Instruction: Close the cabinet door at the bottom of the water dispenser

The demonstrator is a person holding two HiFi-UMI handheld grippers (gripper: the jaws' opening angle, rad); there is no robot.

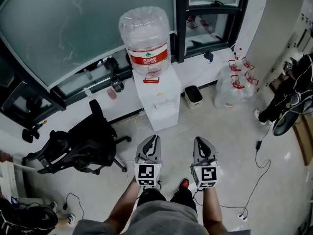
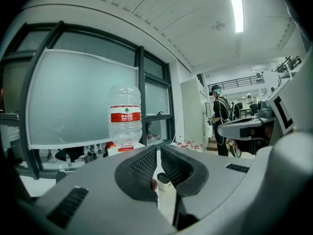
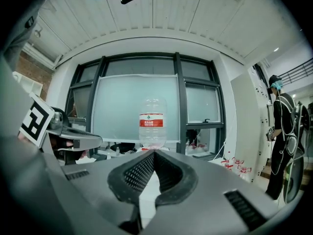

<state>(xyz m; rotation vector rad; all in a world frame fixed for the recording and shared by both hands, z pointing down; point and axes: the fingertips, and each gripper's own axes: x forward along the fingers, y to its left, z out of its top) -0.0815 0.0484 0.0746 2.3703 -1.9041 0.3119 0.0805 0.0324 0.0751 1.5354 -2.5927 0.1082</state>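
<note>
Grippers, how do the jaws stand?
— Left gripper (image 2: 159, 150): clenched, the tips all but meeting, with nothing between them. Right gripper (image 3: 154, 153): also clenched tip to tip, and empty.

Where are they relative to the water dispenser (image 1: 157, 102)?
— Both are in front of it and well apart from it, side by side, pointing at its front. In each gripper view the dispenser's water bottle (image 1: 145, 35) stands just above the jaw tips.

And the cabinet door (image 1: 165, 117)?
— It is on the lower front of the dispenser, facing the grippers. Seen steeply from above, that front looks flat and white, and I cannot tell whether the door is fully shut or ajar. Neither gripper touches it.

What else is around the dispenser?
— A black office chair (image 1: 80, 146) is to its left. A small dark bin (image 1: 193, 96) sits just beside its right side, and a clear bag of bottles (image 1: 234, 84) lies further right. The dispenser backs onto a frosted window (image 1: 73, 28).
</note>
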